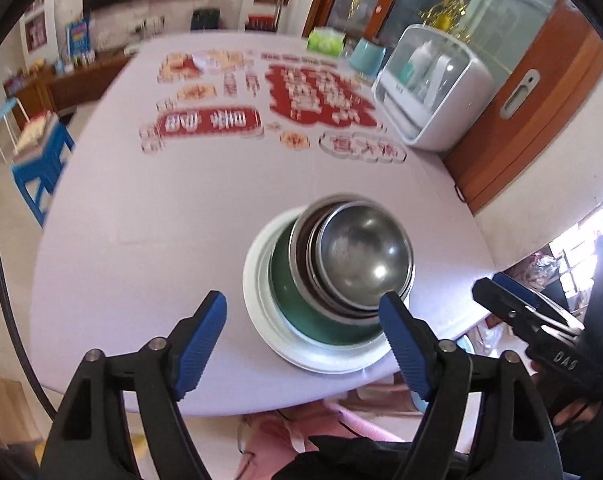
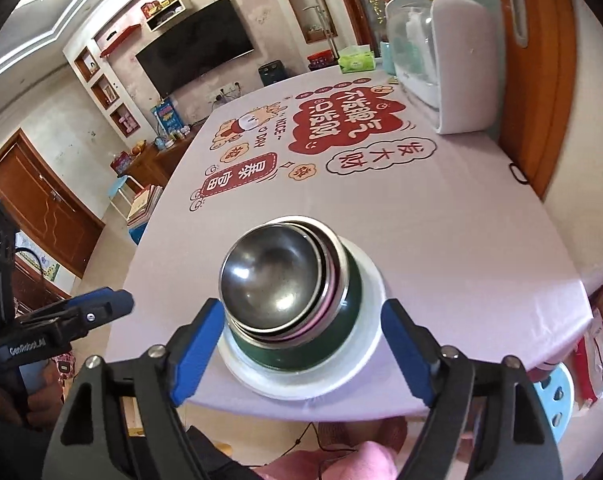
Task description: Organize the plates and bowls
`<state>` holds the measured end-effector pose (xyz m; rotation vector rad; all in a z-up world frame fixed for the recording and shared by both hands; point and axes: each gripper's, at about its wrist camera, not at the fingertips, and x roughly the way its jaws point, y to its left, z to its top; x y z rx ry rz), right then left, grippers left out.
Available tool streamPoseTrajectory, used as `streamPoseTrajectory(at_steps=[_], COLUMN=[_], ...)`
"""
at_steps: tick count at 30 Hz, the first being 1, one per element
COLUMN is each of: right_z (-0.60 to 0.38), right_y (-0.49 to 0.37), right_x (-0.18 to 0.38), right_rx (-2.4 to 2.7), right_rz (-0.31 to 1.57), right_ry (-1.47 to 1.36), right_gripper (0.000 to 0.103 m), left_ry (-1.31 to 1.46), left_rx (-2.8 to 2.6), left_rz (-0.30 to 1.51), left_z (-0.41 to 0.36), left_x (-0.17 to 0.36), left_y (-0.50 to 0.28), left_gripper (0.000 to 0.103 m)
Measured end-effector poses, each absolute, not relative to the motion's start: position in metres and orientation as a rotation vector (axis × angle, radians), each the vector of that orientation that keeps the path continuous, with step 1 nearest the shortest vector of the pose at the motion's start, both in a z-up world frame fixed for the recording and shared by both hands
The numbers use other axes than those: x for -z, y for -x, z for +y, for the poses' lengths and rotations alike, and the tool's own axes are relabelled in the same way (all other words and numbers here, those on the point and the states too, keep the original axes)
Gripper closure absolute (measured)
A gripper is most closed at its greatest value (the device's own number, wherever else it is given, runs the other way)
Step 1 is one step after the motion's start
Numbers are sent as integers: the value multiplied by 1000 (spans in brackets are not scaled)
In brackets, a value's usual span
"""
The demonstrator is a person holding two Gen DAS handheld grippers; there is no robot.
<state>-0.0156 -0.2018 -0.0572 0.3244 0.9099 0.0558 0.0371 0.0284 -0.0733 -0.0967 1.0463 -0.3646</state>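
One stack of dishes stands near the front edge of the pale table (image 1: 141, 240) (image 2: 461, 240). A white plate (image 1: 261, 320) (image 2: 365, 360) is at the bottom, a green bowl (image 1: 301, 312) (image 2: 333, 344) sits on it, and several steel bowls (image 1: 361, 256) (image 2: 273, 280) nest inside. My left gripper (image 1: 303, 336) hovers open above the stack's near side, nothing between its blue pads. My right gripper (image 2: 303, 344) is open too, its pads astride the stack from above without touching it. Each gripper shows in the other's view: the right gripper (image 1: 513, 304), the left gripper (image 2: 101, 304).
A white countertop appliance (image 1: 429, 88) (image 2: 445, 56) stands at the table's far right by a wooden door. A green tissue box (image 1: 325, 40) (image 2: 355, 60) and a teal container (image 1: 367, 58) sit at the far end. A blue stool (image 1: 41, 160) is left of the table, a light blue stool (image 2: 553, 400) at the front right.
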Motion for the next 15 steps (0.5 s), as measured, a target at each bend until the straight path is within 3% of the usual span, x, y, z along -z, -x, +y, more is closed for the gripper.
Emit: streamPoseTrajectory(at_steps=[15], right_z=[-198], right_y=[61], right_x=[-14], right_rx=[-57], right_rz=[857], right_ry=[-262], right_gripper=[6], left_ry=[96], left_rx=[235], left_rz=[868], left_z=[5], left_x=[2], left_y=[19], left_gripper=[12])
